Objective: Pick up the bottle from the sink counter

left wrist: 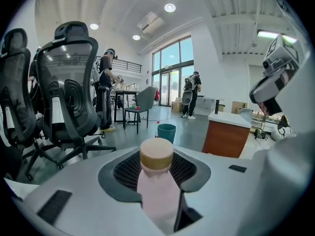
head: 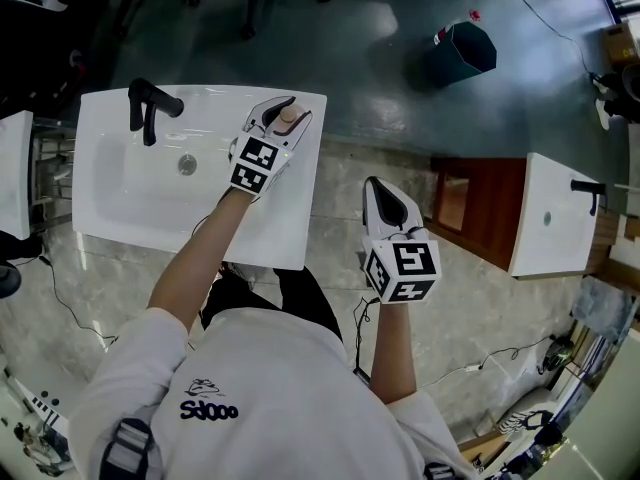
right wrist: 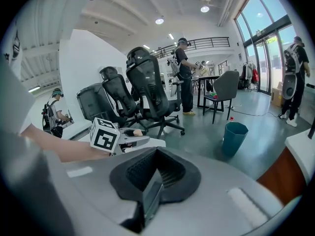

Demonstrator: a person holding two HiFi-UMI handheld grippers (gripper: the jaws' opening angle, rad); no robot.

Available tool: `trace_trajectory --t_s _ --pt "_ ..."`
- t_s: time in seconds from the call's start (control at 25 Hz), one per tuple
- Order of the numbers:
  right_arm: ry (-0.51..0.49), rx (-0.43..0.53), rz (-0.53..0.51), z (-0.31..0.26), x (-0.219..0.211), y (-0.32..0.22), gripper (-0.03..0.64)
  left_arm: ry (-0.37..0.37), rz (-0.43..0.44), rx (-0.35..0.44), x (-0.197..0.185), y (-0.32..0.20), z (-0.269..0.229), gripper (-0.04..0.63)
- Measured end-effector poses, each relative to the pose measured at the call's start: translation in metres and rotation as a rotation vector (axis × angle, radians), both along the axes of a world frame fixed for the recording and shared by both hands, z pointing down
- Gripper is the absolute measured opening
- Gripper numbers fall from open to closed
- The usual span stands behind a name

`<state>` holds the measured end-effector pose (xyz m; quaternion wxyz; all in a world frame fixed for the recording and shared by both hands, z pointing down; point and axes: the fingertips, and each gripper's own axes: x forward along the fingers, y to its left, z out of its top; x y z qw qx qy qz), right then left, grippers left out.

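Note:
A pale pink bottle (left wrist: 158, 191) with a tan cap stands upright between the jaws of my left gripper (left wrist: 156, 168), and both jaws lie against its sides. From the head view, its cap (head: 288, 118) shows between the left gripper's (head: 290, 110) white jaws, over the back right corner of the white sink counter (head: 290, 218). My right gripper (head: 378, 186) hangs over the floor to the right of the counter, its jaws shut with nothing in them. In the right gripper view, the right gripper (right wrist: 156, 173) points toward the left gripper's marker cube (right wrist: 104, 134).
A black faucet (head: 150, 103) stands at the basin's back left, with the drain (head: 187, 164) beside it. A second white sink counter (head: 545, 218) on a wood cabinet (head: 480, 208) stands to the right. A teal bin (head: 463, 50) and office chairs (left wrist: 69, 92) stand beyond.

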<state>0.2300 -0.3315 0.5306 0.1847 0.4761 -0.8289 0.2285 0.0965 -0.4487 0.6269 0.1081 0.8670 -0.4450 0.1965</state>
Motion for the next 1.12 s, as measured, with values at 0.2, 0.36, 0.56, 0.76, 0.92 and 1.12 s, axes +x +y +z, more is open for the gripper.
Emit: trace_trajectory --t_s 0.2,0.36,0.56,0.76,0.92,1.12 --pt "-0.006 -0.005 0.003 0.000 -0.001 0.001 0.009 -0.005 -0.008 0.000 -0.002 0.001 -0.001 0.126" --pt "-0.007 0.001 0.007 -0.003 -0.001 0.003 0.009 -0.010 -0.010 0.019 -0.001 -0.001 -0.003 0.117" --pt "-0.007 0.011 0.020 -0.009 0.005 0.008 0.009 -0.018 -0.038 -0.011 -0.006 0.001 -0.001 0.114" --pt "-0.005 0.031 0.039 -0.017 0.012 0.012 0.009 -0.020 -0.047 -0.019 -0.009 0.008 -0.006 0.112" --pt "-0.007 0.057 0.049 -0.027 0.013 0.016 0.009 0.000 -0.027 0.011 -0.010 0.014 -0.022 0.112" --pt "-0.008 0.104 0.041 -0.041 0.007 0.023 0.009 0.026 -0.013 0.036 -0.016 0.029 -0.049 0.112"
